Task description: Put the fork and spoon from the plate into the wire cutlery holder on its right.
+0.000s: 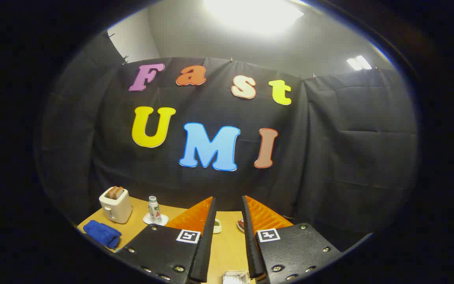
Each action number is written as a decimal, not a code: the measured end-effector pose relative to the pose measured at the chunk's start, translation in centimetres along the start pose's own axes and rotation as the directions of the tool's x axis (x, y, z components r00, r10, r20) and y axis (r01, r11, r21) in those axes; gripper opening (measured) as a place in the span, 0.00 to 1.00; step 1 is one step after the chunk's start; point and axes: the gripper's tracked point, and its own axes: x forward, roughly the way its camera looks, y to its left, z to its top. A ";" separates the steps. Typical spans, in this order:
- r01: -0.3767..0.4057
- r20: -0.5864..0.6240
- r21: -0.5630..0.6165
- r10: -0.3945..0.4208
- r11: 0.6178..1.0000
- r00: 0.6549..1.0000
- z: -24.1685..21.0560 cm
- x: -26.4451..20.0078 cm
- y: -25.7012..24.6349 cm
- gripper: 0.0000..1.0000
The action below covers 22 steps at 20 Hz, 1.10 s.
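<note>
Hovering high above the desk (pixel 227 244), the tongs (pixel 229 205) stood spread apart with nothing between them, tilted so that they looked mostly at the booth's black cloth wall rather than at the work below. Judging by that, the task was at its very start or in an approach phase: no cutlery was gripped, and neither fork nor spoon could be made out.

Where the plate lay could not be told for certain. A reddish rim (pixel 241 225) peeked out just beside the right finger's inner edge, and it may have been part of the plate, though too little showed to be sure. A small pale dish (pixel 217 226) sat beyond the fingers, between them. Low down between the finger bases, a wire-like container (pixel 235 277) was partly visible; it might have been the cutlery holder, but that stayed a guess.

Off to the left stood a white toaster (pixel 115 204) with slices in it, a folded blue cloth (pixel 102 233) near it, and a small bottle (pixel 154 210) on a white coaster.

The next move likely called for pitching the tongs downward to bring the plate and cutlery into sight. Which way the fork and spoon pointed, and how their long axes ran, could not be told.
</note>
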 end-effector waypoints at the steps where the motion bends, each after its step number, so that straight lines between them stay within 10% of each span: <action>1: -0.043 0.017 0.012 0.042 0.999 0.999 0.4 0.6 1.6 0.38; 11: -0.312 0.117 0.087 0.301 0.946 0.946 2.9 3.3 12.9 0.38; 22: -0.340 0.139 0.124 0.323 0.932 0.936 3.5 0.8 14.3 0.38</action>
